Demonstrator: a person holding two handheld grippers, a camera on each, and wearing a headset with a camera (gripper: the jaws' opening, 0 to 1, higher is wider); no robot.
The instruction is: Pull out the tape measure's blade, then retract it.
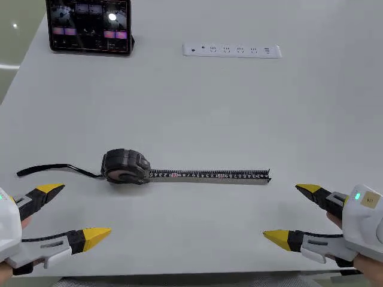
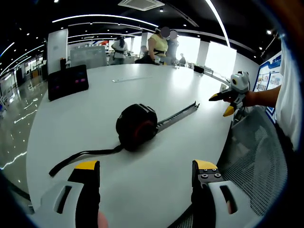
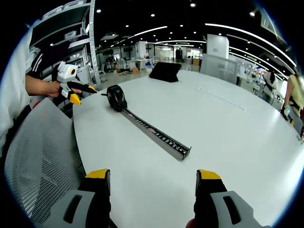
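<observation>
A dark tape measure (image 1: 125, 167) lies on the white table, its blade (image 1: 209, 175) drawn out to the right and resting flat, with a black wrist strap (image 1: 54, 170) trailing left. My left gripper (image 1: 87, 211) hovers open near the front edge, left of the case (image 2: 137, 126). My right gripper (image 1: 286, 210) hovers open at the front right, just beyond the blade's hooked end (image 3: 184, 152). Neither touches the tape measure (image 3: 116, 98). The left gripper view looks along its own open gripper (image 2: 146, 167) at the case; the right gripper view looks over its open gripper (image 3: 153, 175) at the blade (image 3: 152, 133).
A dark tablet (image 1: 90, 27) stands at the back left of the table and a white power strip (image 1: 231, 51) lies at the back centre. A mesh chair back (image 3: 38, 156) sits just off the table's front edge. People stand far across the room (image 2: 161, 45).
</observation>
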